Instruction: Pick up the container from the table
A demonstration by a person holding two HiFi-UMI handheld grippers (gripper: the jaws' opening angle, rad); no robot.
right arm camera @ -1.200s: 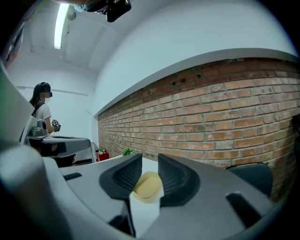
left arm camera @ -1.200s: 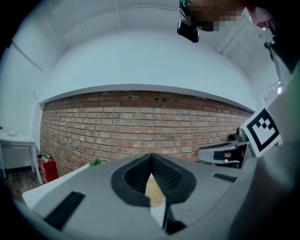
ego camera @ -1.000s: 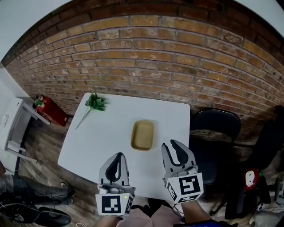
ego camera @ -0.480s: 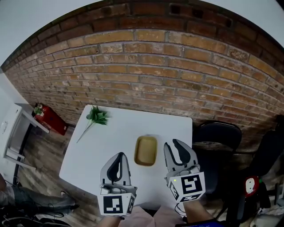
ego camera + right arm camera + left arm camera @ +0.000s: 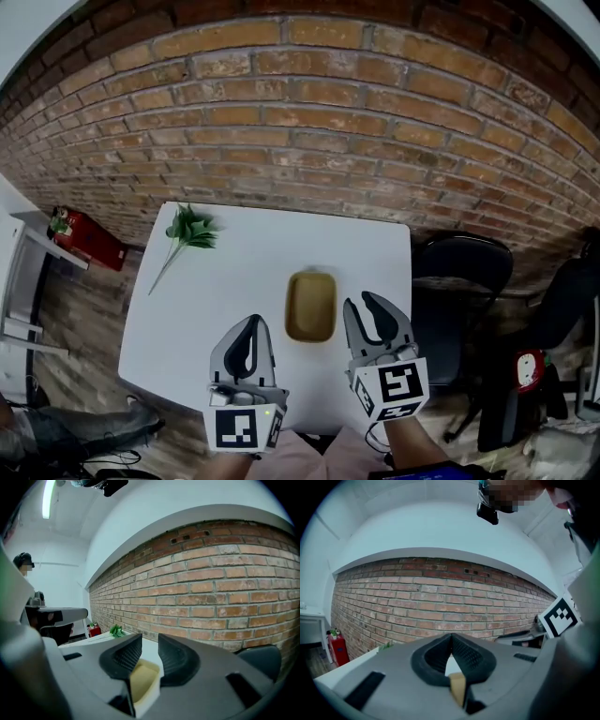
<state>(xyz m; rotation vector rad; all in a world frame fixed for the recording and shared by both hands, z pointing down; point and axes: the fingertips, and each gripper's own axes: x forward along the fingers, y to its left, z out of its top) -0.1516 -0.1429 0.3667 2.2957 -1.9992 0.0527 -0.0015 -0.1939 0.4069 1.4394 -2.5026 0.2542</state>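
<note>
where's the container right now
In the head view the container sits on the white table, right of its middle, just ahead of the gap between the left gripper and the right gripper, nearer the right one.

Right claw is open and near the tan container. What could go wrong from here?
1. The container lies slightly left of the right claw. Unless one jaw goes inside the rim, the claw may just shove it across the smooth white table.
2. The left claw has its jaws together, so it cannot pinch the other side. If it advances, it would likely only nudge the container.
</note>
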